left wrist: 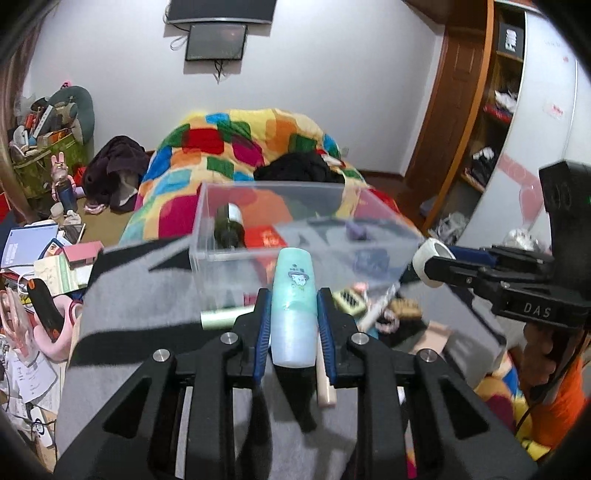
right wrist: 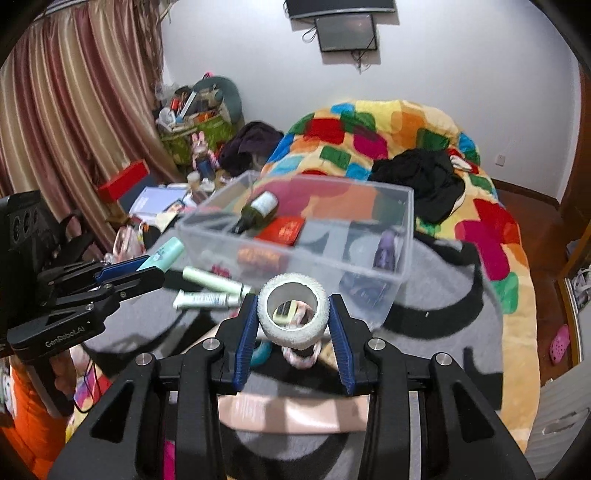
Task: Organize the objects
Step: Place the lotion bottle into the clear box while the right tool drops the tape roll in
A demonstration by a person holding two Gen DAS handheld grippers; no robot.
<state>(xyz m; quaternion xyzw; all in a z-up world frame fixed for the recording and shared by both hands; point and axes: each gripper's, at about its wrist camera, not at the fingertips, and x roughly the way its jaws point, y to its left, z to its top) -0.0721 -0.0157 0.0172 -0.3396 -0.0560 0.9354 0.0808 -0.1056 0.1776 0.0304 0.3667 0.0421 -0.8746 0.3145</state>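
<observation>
Ahead of the fingers a white wall (right wrist: 461, 62) carries a dark screen (right wrist: 347, 33). Striped pink-gold curtains (right wrist: 74, 110) hang far left of the fingers. A patchwork quilt (right wrist: 406, 122) covers the bed; a wooden door (left wrist: 448, 99) stands right.

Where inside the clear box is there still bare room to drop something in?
In the clear box, the middle floor between the red packet and the purple item looks bare. The left end is crowded by the dark bottle.

Mint-green tube (left wrist: 294, 306) clamped lengthwise, centre frame; white tape roll (right wrist: 293, 311) gripped upright; clear bin (right wrist: 295, 236) behind, partly filled.
</observation>
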